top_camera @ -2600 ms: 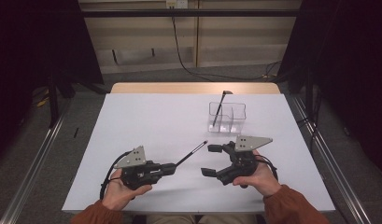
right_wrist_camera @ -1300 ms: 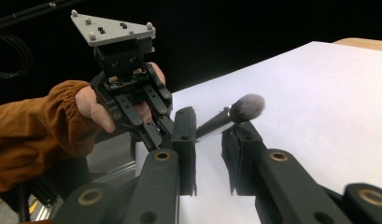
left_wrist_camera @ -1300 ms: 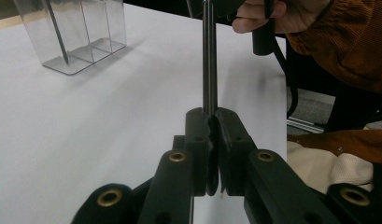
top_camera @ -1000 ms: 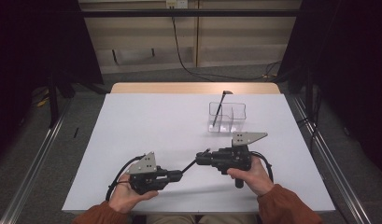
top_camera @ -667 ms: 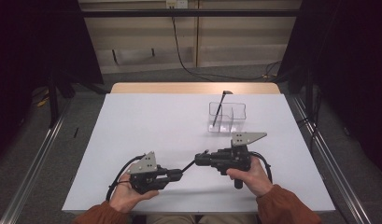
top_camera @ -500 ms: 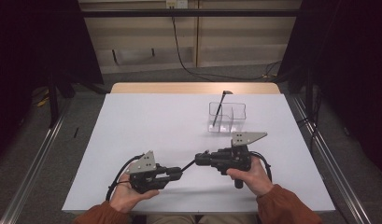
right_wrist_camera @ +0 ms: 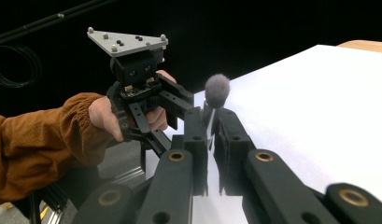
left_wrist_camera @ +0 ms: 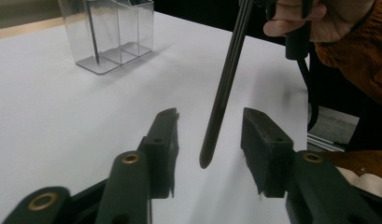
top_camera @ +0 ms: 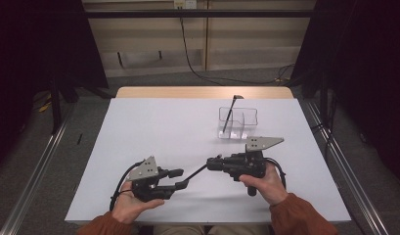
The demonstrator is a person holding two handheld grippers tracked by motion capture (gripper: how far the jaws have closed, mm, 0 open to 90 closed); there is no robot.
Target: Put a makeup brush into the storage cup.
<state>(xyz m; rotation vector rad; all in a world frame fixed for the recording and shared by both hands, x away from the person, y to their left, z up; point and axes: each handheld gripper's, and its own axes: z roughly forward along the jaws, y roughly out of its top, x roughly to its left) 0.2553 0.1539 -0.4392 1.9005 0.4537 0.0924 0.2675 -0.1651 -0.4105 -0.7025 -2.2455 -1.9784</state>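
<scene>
A slim black brush (top_camera: 193, 173) spans the gap between my two grippers low over the white table (top_camera: 158, 127). My right gripper (top_camera: 211, 164) is shut on it just behind its fluffy grey head (right_wrist_camera: 217, 90), with both pads pressed on the ferrule. My left gripper (left_wrist_camera: 209, 119) has just been opening. The brush handle (left_wrist_camera: 226, 79) hangs free between its spread jaws and touches neither pad. In the right gripper view the left gripper (right_wrist_camera: 177, 109) faces me, held by a hand in an orange sleeve.
A clear plastic organizer (top_camera: 246, 123) stands at the back right of the table, with a second dark brush (top_camera: 230, 113) leaning in one compartment. It also stands at the upper left of the left gripper view as the organizer (left_wrist_camera: 109, 32).
The right gripper came in from the right and closed on the brush's head end. Over the last second the left jaws have spread apart off the handle. Both hands stay put.
</scene>
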